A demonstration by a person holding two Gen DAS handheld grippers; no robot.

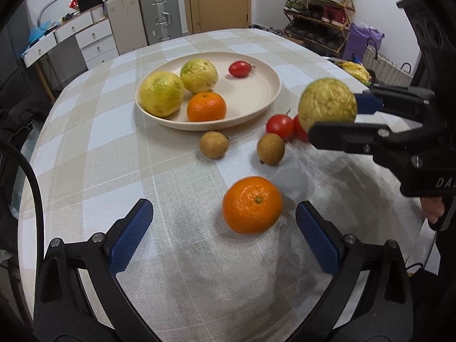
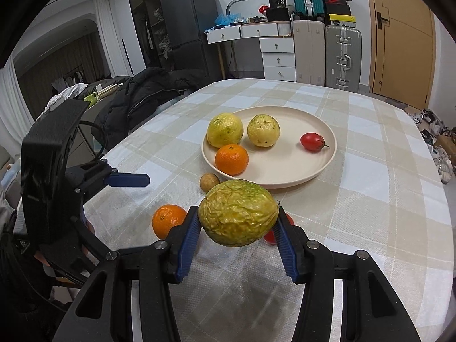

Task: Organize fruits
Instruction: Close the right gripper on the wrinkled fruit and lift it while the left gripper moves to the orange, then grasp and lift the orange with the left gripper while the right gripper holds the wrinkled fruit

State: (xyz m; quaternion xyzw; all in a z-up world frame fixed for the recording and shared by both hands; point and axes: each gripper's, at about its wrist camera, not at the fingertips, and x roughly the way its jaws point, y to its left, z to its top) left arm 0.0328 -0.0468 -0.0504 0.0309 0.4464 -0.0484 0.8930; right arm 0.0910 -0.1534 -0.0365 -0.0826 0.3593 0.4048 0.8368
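A cream plate holds two yellow-green fruits, an orange and a red tomato. On the checked cloth in front of the plate lie two small brown fruits, two tomatoes and a second orange. My left gripper is open, and this orange sits between its fingertips, nearer the right pad, untouched. My right gripper is shut on a wrinkled yellow-green fruit, held above the cloth to the right of the tomatoes.
Bananas lie near the table's right edge. A black jacket is draped beside the table's left side. Suitcases, white drawers and a shoe rack stand beyond the far edge.
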